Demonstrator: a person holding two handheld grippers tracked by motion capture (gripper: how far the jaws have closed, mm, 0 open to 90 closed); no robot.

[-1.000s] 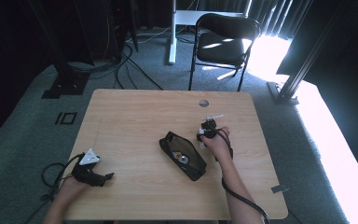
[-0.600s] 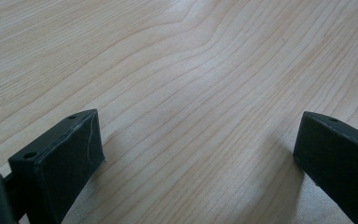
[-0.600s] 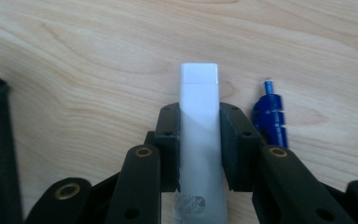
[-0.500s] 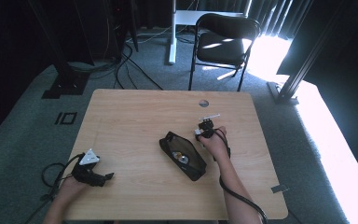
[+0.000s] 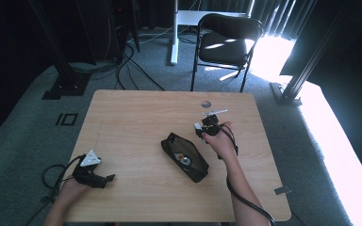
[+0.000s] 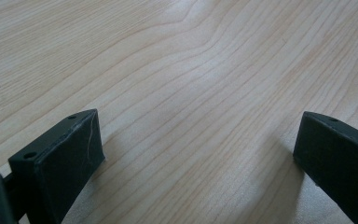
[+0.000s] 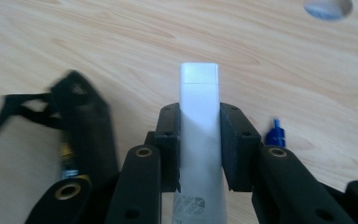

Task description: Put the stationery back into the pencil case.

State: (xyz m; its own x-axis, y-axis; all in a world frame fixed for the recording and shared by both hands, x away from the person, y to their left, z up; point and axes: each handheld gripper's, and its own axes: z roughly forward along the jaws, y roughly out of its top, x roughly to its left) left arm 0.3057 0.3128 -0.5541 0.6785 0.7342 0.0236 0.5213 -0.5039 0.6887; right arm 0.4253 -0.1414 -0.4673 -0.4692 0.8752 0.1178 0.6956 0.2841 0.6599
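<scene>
In the high view my right gripper (image 5: pixel 210 123) sits right of the frame's centre, above the wooden table (image 5: pixel 136 117), clamped on a white tube (image 5: pixel 215 113) whose pale end sticks out toward the upper right. Just to its left lies an open black pouch (image 5: pixel 185 157), slanting toward the lower middle of the frame. My left gripper (image 5: pixel 99 178) rests at the lower left near the table's front edge, well apart from the pouch.

In the left gripper view my two black jaws stand wide apart at the bottom corners, nothing between them, bare wood grain beyond.

In the right gripper view my jaws have just been closing and now grasp the tube (image 7: pixel 199 135) at mid-frame, pads pressed on both its sides, its square end pointing up. The pouch (image 7: pixel 81 126) blurs at the left; a small blue thing (image 7: pixel 275 134) lies just right of the jaws, and a round hole (image 7: pixel 328 8) shows at the upper right.
</scene>
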